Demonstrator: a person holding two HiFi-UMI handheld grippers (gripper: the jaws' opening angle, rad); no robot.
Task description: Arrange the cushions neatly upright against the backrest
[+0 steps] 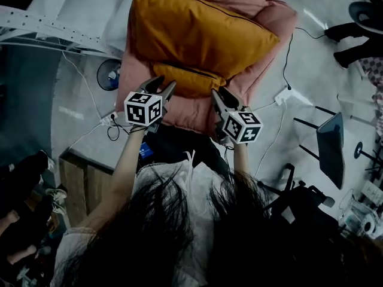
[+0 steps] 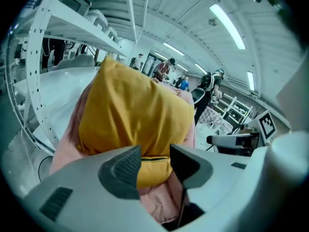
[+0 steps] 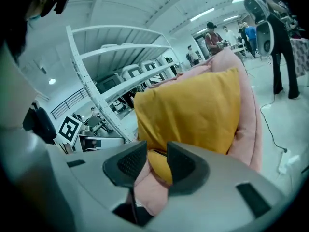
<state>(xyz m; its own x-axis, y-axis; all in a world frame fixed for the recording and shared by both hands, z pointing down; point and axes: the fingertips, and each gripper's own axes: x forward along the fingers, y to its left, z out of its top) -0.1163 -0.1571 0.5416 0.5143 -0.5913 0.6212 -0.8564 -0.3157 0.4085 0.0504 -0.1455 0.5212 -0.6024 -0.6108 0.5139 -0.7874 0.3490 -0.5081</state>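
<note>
A large orange cushion (image 1: pixel 197 34) lies tilted on a pink padded seat (image 1: pixel 269 17). A smaller orange fold or second cushion (image 1: pixel 188 81) pokes out under its near edge. My left gripper (image 1: pixel 160 88) hovers at the near left of that edge, jaws apart with nothing pressed between them. In the left gripper view the orange cushion (image 2: pixel 135 115) shows beyond the left gripper (image 2: pixel 155 151). My right gripper (image 1: pixel 222 97) hangs at the near right, also open. In the right gripper view the cushion (image 3: pixel 193 110) and pink seat (image 3: pixel 248 124) lie past the right gripper (image 3: pixel 157 149).
A white perforated shelf rack (image 1: pixel 36 23) stands at the left. A power strip with cables (image 1: pixel 287 94) lies on the floor right of the seat. A dark chair (image 1: pixel 332 148) is at the right, a wooden box (image 1: pixel 78 184) at the lower left. People stand far off.
</note>
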